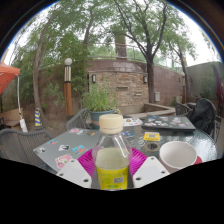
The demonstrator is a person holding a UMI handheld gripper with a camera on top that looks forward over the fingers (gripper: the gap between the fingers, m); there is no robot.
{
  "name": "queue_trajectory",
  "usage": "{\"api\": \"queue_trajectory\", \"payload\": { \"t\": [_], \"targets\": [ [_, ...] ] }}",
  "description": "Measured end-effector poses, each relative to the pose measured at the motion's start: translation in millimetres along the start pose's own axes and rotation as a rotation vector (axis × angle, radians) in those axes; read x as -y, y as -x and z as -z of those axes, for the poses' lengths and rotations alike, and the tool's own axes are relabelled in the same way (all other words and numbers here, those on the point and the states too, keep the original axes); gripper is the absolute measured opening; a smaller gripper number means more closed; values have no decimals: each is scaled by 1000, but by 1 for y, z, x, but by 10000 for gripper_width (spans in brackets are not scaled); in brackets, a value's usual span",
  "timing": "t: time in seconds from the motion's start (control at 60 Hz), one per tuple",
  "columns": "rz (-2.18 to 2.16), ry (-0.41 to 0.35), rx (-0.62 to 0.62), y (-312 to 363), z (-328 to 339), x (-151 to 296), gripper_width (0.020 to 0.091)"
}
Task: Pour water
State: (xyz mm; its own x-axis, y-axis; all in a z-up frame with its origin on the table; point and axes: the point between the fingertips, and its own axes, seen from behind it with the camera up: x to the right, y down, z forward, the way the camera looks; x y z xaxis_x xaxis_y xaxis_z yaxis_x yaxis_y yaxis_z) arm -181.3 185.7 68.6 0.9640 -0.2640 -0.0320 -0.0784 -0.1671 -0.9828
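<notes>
Clear plastic bottle [112,155] sits clamped between the gripper [112,168] fingers, pads pressing both sides; white cup [179,155] waits just right of the jaws; tilting too fast likely splashes water past its rim.

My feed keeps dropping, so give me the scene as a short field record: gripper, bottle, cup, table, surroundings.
gripper: fingers close about the bottle at both sides, pink pads against it
bottle: upright, clear with yellowish liquid, pale cap still on
cup: light-coloured, open top, on the table just right of the bottle, apart from it
table: outdoor, dark, strewn with cards and a flat dark box
surroundings: patio, brick wall, trees, potted plant beyond the table
pour: not begun
</notes>
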Motion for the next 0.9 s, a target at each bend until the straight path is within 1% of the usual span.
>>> {"api": "queue_trajectory", "payload": {
  "t": [0.033, 0.083, 0.167, 0.233, 0.25, 0.317, 0.35, 0.417, 0.433, 0.45, 0.5, 0.517, 0.533, 0.617, 0.683, 0.7, 0.717, 0.817, 0.9],
  "targets": [
    [-22, 21, 32, 3, 1, 0, 393],
    [-68, 50, 87, 16, 1, 8, 394],
    [-264, 42, 174, 30, 9, 42, 394],
    [-561, 54, 261, 37, 17, 78, 393],
    [-640, 55, 286, 33, 13, 75, 393],
    [-1020, 98, 382, 26, 22, 96, 392],
    [-1189, 117, 397, 27, 28, 100, 391],
    [-1525, 154, 451, 4, 35, 98, 391],
    [-1638, 171, 420, 3, 36, 114, 391],
    [-1669, 171, 439, -1, 38, 104, 392],
    [-1828, 190, 433, -16, 44, 95, 393],
    [-1908, 201, 416, -21, 44, 104, 394],
    [-1900, 194, 425, -19, 44, 97, 391],
    [-2101, 190, 459, -29, 51, 104, 390],
    [-2197, 153, 471, -42, 55, 114, 391],
    [-2254, 135, 473, -51, 68, 116, 392],
    [-2227, 142, 460, -46, 55, 119, 392],
    [-2291, 108, 452, -64, 65, 132, 393],
    [-2234, 137, 455, -61, 72, 142, 392]
  ]
}}
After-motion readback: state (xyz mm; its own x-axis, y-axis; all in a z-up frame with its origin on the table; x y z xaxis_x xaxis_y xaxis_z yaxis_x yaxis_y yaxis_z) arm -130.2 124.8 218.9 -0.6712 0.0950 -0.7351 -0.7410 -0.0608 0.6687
